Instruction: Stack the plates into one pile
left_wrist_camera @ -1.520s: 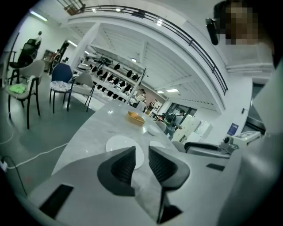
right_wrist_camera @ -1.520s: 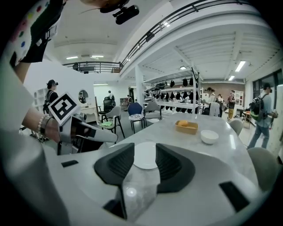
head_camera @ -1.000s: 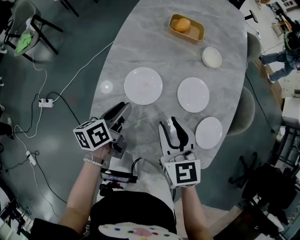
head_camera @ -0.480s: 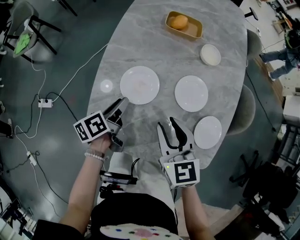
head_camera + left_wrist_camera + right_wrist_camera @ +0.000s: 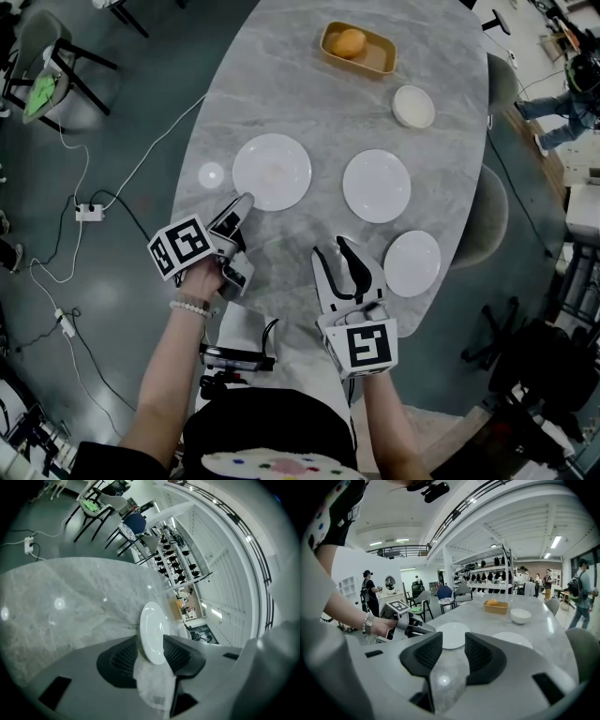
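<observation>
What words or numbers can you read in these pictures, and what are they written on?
No words or numbers can be read anywhere.
Left cube on the left gripper: only a black-and-white square pattern, no letters.
Right cube on the right gripper: the same kind of pattern, no letters.
Shelves at the back of the room: any print there is too small to read.

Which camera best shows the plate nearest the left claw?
The head view: the plate appears whole and round from above. The left gripper view shows it sideways, its edge showing between the jaws of the left claw, which have just been opening. The right gripper view shows it flattened, partly behind the right claw.
</observation>
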### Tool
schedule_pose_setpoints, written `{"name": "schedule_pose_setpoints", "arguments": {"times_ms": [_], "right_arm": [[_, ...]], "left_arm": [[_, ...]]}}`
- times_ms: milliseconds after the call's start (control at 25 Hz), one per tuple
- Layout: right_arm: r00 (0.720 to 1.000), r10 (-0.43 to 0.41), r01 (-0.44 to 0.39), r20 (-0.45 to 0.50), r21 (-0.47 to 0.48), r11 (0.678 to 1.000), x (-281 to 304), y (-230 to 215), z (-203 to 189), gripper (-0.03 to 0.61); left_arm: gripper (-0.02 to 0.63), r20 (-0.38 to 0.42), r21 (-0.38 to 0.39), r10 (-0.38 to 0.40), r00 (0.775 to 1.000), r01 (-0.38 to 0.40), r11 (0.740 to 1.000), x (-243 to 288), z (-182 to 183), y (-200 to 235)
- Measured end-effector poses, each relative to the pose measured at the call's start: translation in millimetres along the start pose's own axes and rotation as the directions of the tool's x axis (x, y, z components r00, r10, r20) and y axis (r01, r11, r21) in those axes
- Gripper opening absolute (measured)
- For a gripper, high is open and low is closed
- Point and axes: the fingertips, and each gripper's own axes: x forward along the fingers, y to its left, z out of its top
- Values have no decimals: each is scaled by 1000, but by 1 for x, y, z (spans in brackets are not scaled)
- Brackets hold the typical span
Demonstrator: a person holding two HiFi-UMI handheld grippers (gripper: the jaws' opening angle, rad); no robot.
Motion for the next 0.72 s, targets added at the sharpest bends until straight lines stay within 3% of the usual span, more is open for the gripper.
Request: {"name": "schedule_pose_setpoints", "arguments": {"times_ms": [440, 560, 720], "right_arm": [[1000, -3, 3, 0, 7, 1000, -1, -6, 0, 132], [1000, -1, 1, -5, 11, 1000, 0, -6, -2, 130], [1000, 3, -3, -8, 17, 1000, 0, -5, -5, 129]], "left_arm": [[157, -5, -62, -2, 1000, 2, 998, 10, 4, -1], [87, -12, -82, 34, 999, -35, 996, 11, 4, 7], [40, -30, -88, 66, 997, -68, 994, 12, 3, 13]]}}
